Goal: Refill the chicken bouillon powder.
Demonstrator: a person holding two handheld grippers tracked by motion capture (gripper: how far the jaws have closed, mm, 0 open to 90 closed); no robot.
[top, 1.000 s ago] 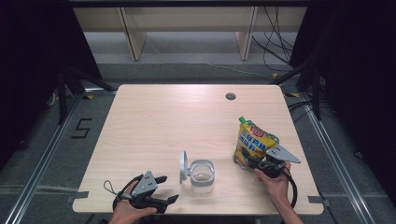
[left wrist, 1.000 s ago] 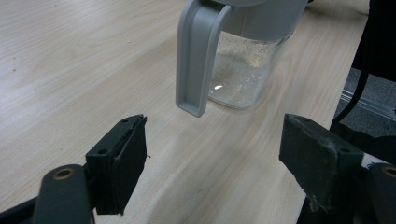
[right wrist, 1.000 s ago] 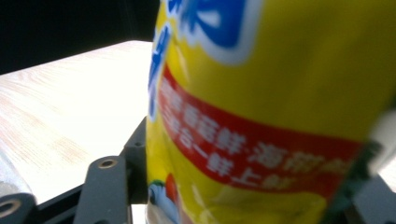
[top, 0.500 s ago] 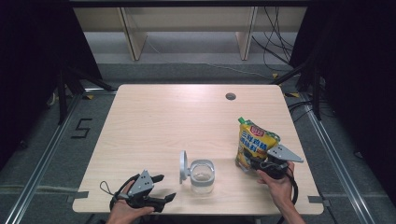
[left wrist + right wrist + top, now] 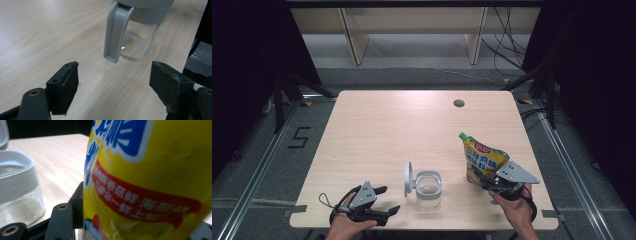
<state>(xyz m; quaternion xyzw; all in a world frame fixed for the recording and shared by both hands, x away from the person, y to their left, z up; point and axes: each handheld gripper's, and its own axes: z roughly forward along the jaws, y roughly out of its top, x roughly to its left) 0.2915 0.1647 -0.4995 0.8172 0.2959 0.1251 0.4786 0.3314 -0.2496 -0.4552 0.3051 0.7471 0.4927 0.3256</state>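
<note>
Near the front right corner of the table, the right gripper has its jaws clamped on the lower part of a yellow pouch, which stands tilted with its green cap pointing up and away from the person. Seen from the right gripper view, the pouch sits pressed between the black jaws, with red and blue print across its face, and the jar stands off to one side. That glass jar rests on the wood near the front edge, about midway between the two hands, with its grey lid swung open and standing upright at its left side. Over at the front left, the left gripper lies low by the table edge in the person's hand, jaws spread wide with nothing between them. From the left gripper view the jar is just ahead of the open jaws, apart from them, with the hanging lid nearest.
</note>
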